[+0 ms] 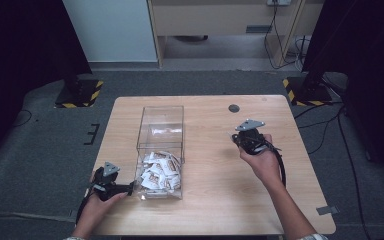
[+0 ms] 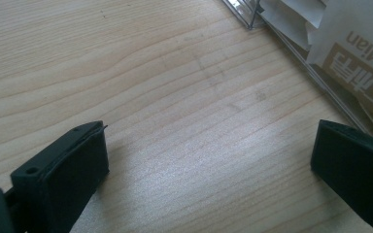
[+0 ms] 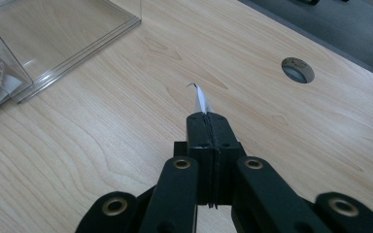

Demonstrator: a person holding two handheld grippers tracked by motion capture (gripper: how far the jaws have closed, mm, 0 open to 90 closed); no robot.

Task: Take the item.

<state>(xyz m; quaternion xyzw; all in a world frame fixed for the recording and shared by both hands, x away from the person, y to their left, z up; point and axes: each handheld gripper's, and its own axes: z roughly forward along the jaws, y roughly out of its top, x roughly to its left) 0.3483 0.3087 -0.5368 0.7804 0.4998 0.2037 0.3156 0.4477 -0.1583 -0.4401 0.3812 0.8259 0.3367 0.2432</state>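
Observation:
A clear plastic box (image 1: 160, 131) stands on the wooden table (image 1: 215, 200), with several white and brown packets (image 1: 159, 171) heaped at its near end. My left gripper (image 1: 126, 188) rests low by the box's near left corner. In the left gripper view it (image 2: 209, 145) is open, with bare wood between the jaws and the box wall and a packet (image 2: 364, 43) at the upper right. My right gripper (image 1: 247, 137) is held right of the box. In the right gripper view it (image 3: 208, 119) is shut on a thin white scrap (image 3: 200, 99) that pokes out past the tips.
A round cable hole (image 1: 234, 108) (image 3: 297, 69) sits in the table's far right part. The far half of the box (image 3: 53, 34) holds no packets. Grey carpet surrounds the table, and stand bases with yellow-black stripes (image 1: 79, 93) lie beyond the far corners.

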